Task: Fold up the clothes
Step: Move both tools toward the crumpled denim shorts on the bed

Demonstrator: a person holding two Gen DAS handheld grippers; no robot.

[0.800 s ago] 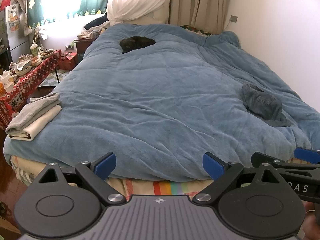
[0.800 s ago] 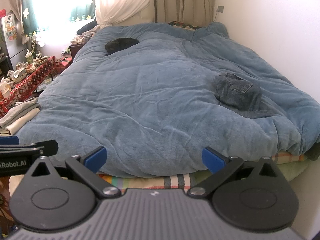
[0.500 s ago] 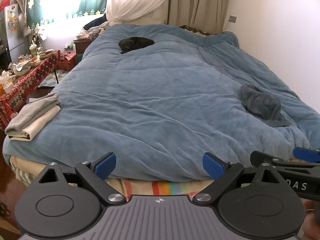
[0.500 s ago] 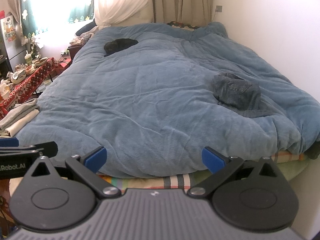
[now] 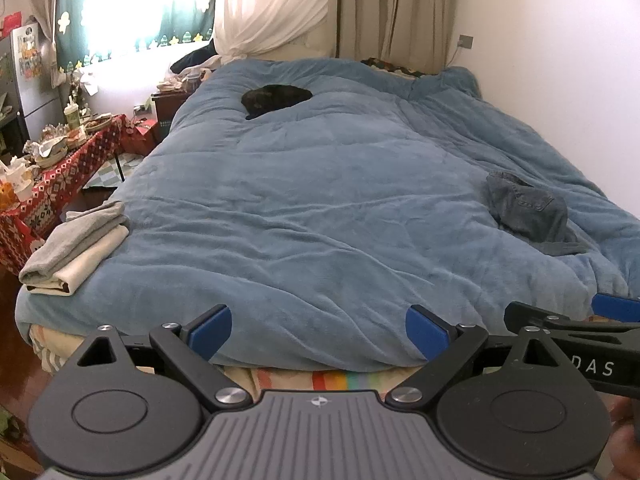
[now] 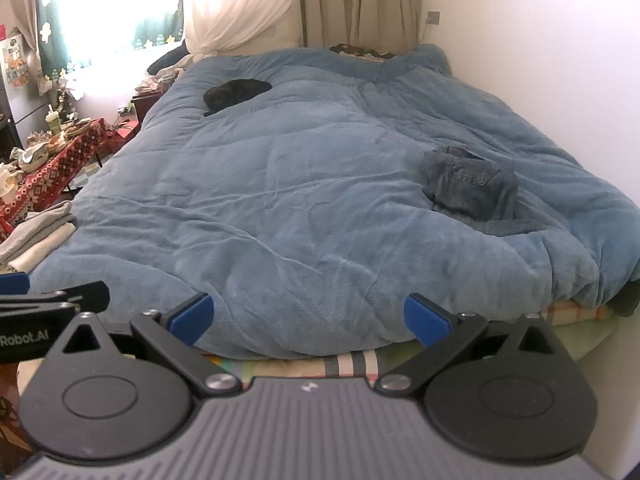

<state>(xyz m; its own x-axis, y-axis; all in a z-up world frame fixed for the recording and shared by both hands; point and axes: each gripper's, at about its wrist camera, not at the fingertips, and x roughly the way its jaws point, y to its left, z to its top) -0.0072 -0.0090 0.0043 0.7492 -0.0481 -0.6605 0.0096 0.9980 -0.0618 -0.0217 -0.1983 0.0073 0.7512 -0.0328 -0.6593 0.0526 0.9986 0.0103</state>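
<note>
Blue plush covers nearly everything here: a thick quilted blue duvet spread over the bed, giving a broad soft surface to fold on. On its right side, well in from the foot edge, lies a crumpled dark denim garment, bunched in a heap with a pocket showing and a flap trailing toward the edge; it is not folded. At the bed's left near corner sits a neat stack of folded grey and cream cloths, squared up and set out of the way at the edge, apart from the open middle. A dark rounded shape rests near the head of the bed; what it is cannot be told.

Both tongs hang at the foot of the bed, side by side, facing along it. The left tongs are spread wide and hold nothing; the right tongs likewise gape empty. The denim lies nearer the right tongs, so that side seems the likelier to reach it.
</note>
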